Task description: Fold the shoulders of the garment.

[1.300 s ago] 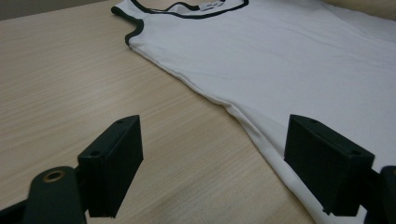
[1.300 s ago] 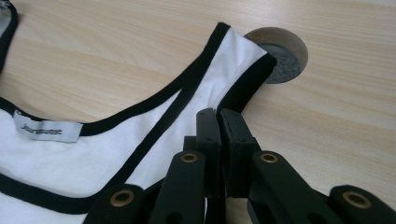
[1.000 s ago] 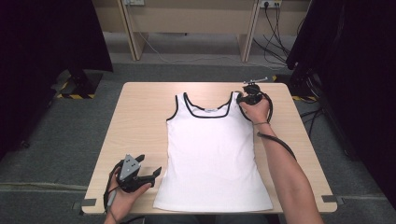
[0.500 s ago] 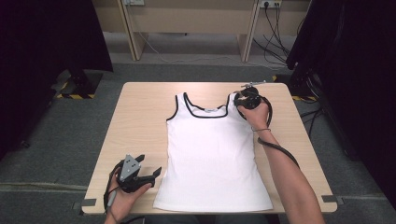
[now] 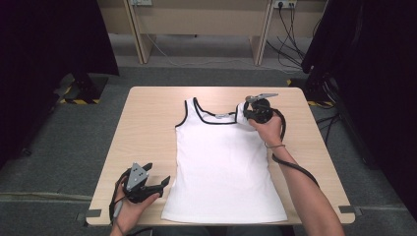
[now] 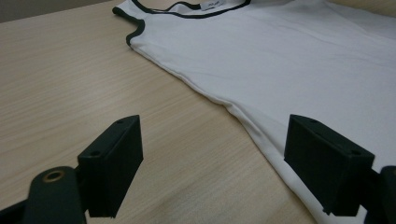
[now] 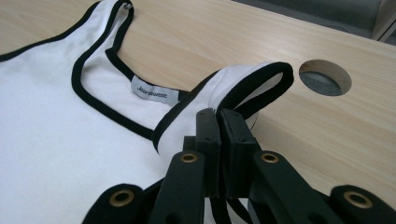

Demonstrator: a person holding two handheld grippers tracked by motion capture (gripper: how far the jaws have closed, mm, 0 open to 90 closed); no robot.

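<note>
One white tank top (image 5: pixel 223 167) with black trim, spread flat and face up across the middle of the surface (image 5: pixel 147 123), hem toward the near edge. Right shoulder strap (image 7: pixel 252 81) lifted off the wood and curled toward the neckline, pinched in the right tongs (image 7: pixel 217 116), jaws clamped tight on the fabric. Left tongs (image 6: pixel 212 158) wide open, holding nothing, hovering low near the hem's left corner, one jaw over bare wood and one over the side seam.

Judged as the start of a fold. Best done by carrying the strap across low and slow, keeping the cloth from bunching, and laying it parallel to the side seam. Worth bringing the left tongs onto the near hem to pin or lift in step, so the body does not slide.

Small white label (image 7: pixel 154 92) inside the back neckline, dark printed lettering, too blurred to read with confidence. Round cable hole (image 7: pixel 325 77) in the surface beyond the strap.
</note>
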